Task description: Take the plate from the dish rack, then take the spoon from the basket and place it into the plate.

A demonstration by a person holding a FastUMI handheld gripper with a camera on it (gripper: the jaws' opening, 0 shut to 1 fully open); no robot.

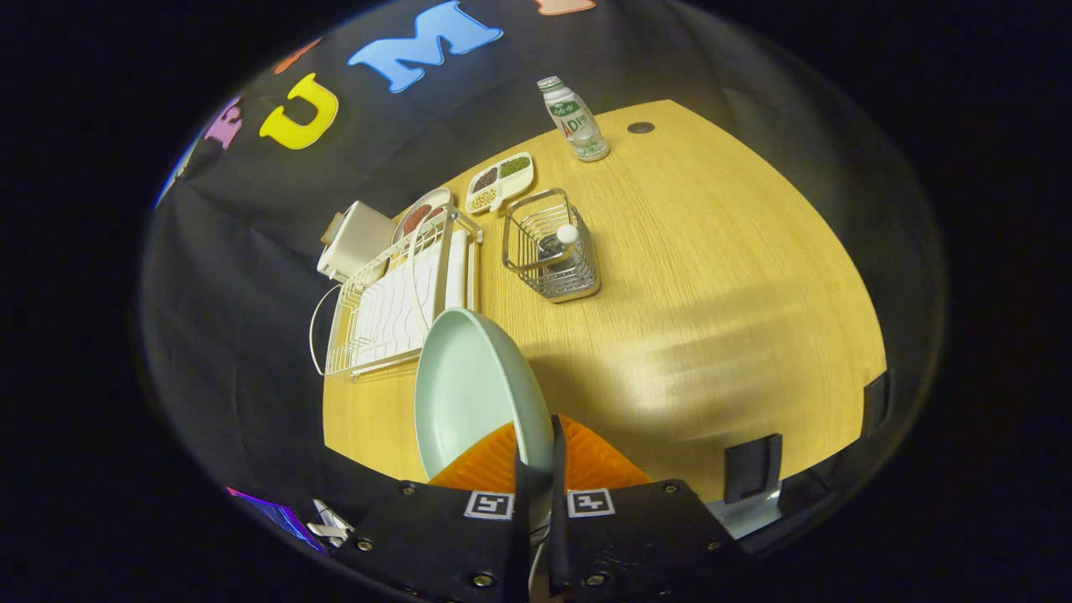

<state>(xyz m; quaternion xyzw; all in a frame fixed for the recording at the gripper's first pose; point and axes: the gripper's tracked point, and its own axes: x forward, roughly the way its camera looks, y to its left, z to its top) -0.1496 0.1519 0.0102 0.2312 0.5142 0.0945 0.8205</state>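
Wooden tabletop (712, 276) runs ahead under a dark cloth wall, with the white dish rack (394, 301) just beyond the fingers and the wire basket (553, 251) beside it. The gripper (536, 469) is clamped on the rim of the pale green plate (469, 385), held on edge and clear of the rack, so the first step looks nearly done. Next it needs setting flat on open wood, then a reach for the spoon (568, 236) (its white tip stands up in the basket).
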